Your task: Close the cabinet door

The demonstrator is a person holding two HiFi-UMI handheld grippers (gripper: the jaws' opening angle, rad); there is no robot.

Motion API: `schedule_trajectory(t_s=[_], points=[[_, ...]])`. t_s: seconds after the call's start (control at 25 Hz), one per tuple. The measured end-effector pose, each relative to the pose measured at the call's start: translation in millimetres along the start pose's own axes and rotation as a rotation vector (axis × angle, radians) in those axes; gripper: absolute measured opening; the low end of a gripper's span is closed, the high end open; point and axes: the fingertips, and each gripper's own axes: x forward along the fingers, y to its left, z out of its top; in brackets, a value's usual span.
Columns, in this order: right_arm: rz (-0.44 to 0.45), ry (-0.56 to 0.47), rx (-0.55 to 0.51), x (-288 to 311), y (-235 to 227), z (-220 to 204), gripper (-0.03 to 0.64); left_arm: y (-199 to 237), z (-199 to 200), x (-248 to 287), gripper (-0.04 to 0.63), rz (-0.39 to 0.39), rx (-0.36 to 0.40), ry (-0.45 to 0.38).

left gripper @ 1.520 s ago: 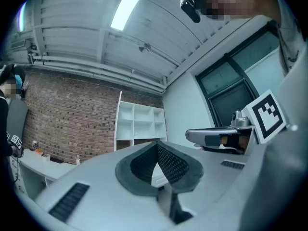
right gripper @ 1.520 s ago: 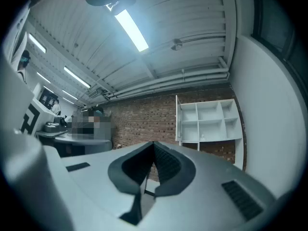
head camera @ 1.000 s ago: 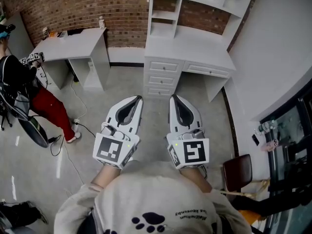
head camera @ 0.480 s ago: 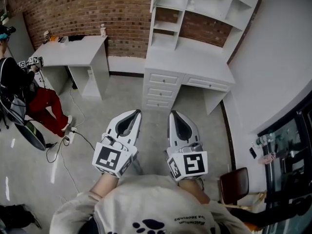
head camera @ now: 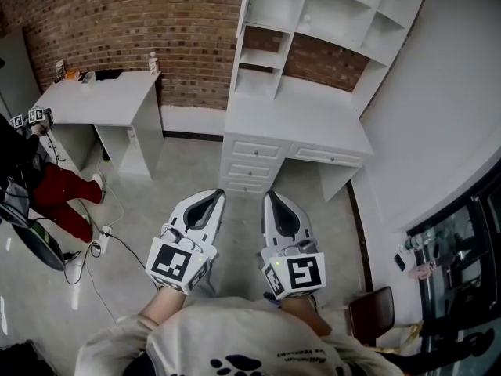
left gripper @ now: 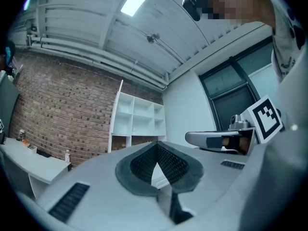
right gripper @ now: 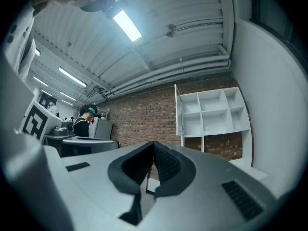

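Observation:
A white shelf cabinet [head camera: 329,14] stands on a white desk [head camera: 297,120] with drawers, against the brick wall. Its door [right gripper: 177,110] hangs open at the cabinet's left side and is seen edge-on. The same door edge [left gripper: 118,114] appears in the left gripper view. My left gripper [head camera: 217,195] and right gripper [head camera: 270,196] are held side by side over the floor, well short of the desk, pointing at it. Both are shut and hold nothing. Their tips meet in the left gripper view [left gripper: 156,143] and the right gripper view [right gripper: 154,143].
A second white desk [head camera: 102,92] with small bottles stands at the left. A seated person in red trousers [head camera: 55,194] is beside it, and cables [head camera: 109,237] trail on the floor. A brown chair [head camera: 372,312] and dark windows [head camera: 462,249] are at the right.
Both grippers sit lower in the head view, still side by side and shut. The view now takes in more of the shelf cabinet, and the seated person has slid toward the left edge.

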Motion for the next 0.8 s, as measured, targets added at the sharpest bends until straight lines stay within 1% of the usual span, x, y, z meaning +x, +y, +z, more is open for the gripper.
schedule_trajectory(t_s=[0.16,0.28,0.4,0.52,0.64,0.8], points=[[-0.021,0.001,-0.001,39.6,-9.9,-6.2,0.011,35.8,0.2,29.2,0.006,-0.021,0.014,-0.009],[-0.045,0.002,-0.009,66.8,-15.1,-11.0,0.011,61.7,-3.1,46.9,0.006,-0.027,0.009,0.006],[-0.061,0.010,-0.017,89.4,-17.2,-15.8,0.011,82.3,-8.3,62.5,0.006,-0.050,0.009,-0.004],[-0.075,0.011,-0.025,104.0,-20.5,-17.6,0.011,95.6,-9.5,75.7,0.006,-0.068,0.018,-0.003],[-0.105,0.000,-0.032,114.9,-24.1,-18.6,0.011,107.5,-13.4,84.7,0.006,-0.086,0.026,0.021],[-0.133,-0.013,-0.030,108.5,-24.4,-22.4,0.011,109.9,-15.4,82.7,0.006,-0.086,0.028,-0.008]])
